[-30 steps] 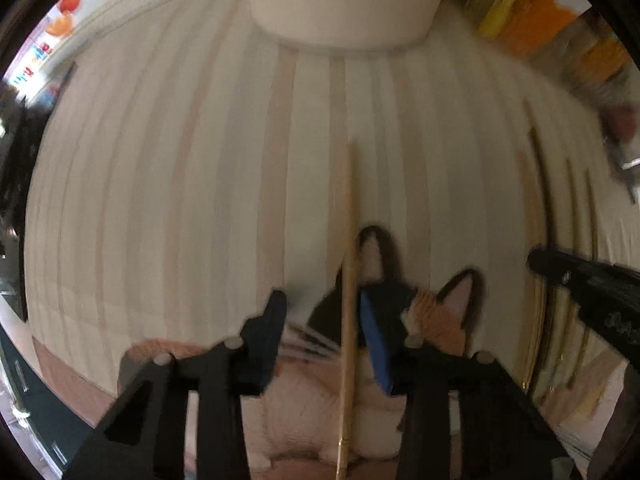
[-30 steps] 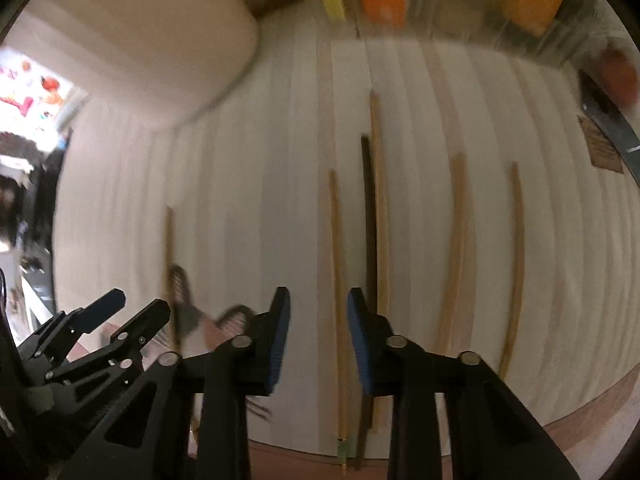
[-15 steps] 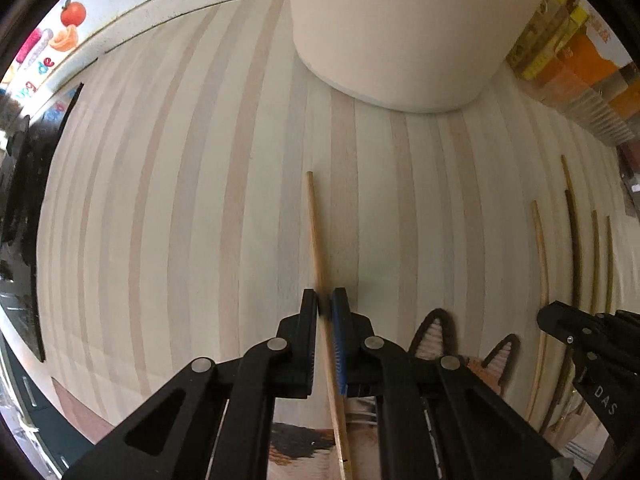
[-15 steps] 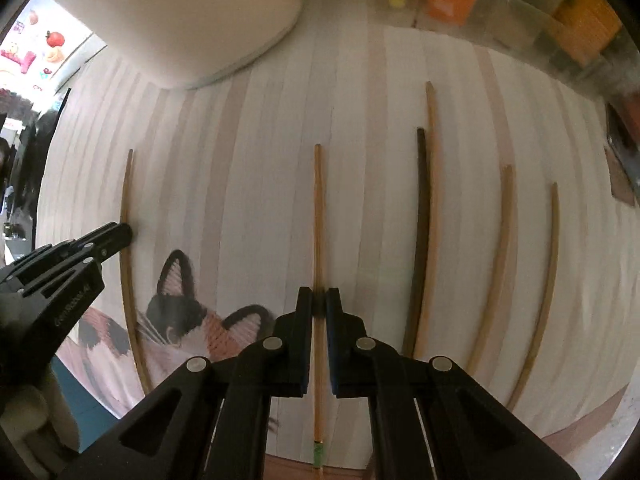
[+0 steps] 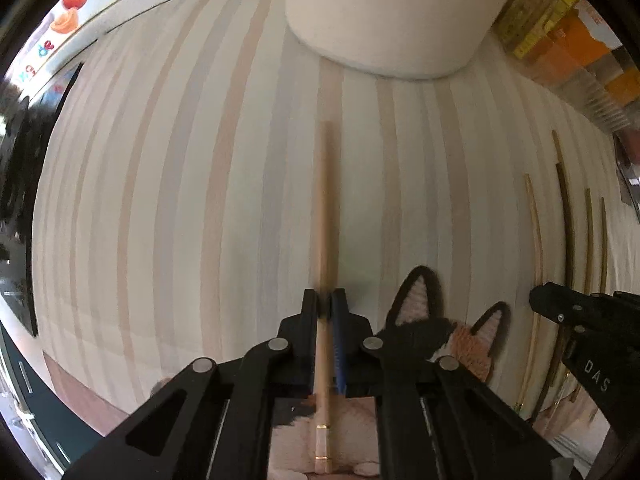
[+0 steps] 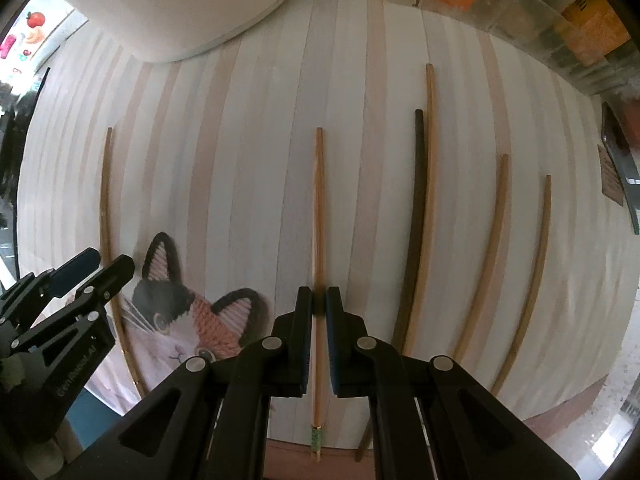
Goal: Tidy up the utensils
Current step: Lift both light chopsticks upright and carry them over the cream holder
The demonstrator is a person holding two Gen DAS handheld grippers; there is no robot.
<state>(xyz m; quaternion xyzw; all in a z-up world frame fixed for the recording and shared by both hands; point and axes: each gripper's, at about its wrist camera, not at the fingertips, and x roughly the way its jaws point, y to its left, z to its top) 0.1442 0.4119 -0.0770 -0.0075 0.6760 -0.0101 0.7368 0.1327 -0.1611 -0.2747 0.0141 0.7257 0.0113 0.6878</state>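
The left hand-held gripper (image 5: 325, 304) is clamped on a pale wooden chopstick (image 5: 323, 208) that runs from 6 o'clock toward 12 o'clock over the striped mat (image 5: 180, 200) on the tabletop. The right hand-held gripper (image 6: 319, 304) is pinched shut on a chopstick with a green end (image 6: 318, 208). At its 3 o'clock lie a dark chopstick (image 6: 416, 200) and three more wooden chopsticks (image 6: 490, 240). A cat-face coaster (image 6: 180, 320) sits at 8 o'clock; a white container (image 5: 392, 16) stands at 12 o'clock.
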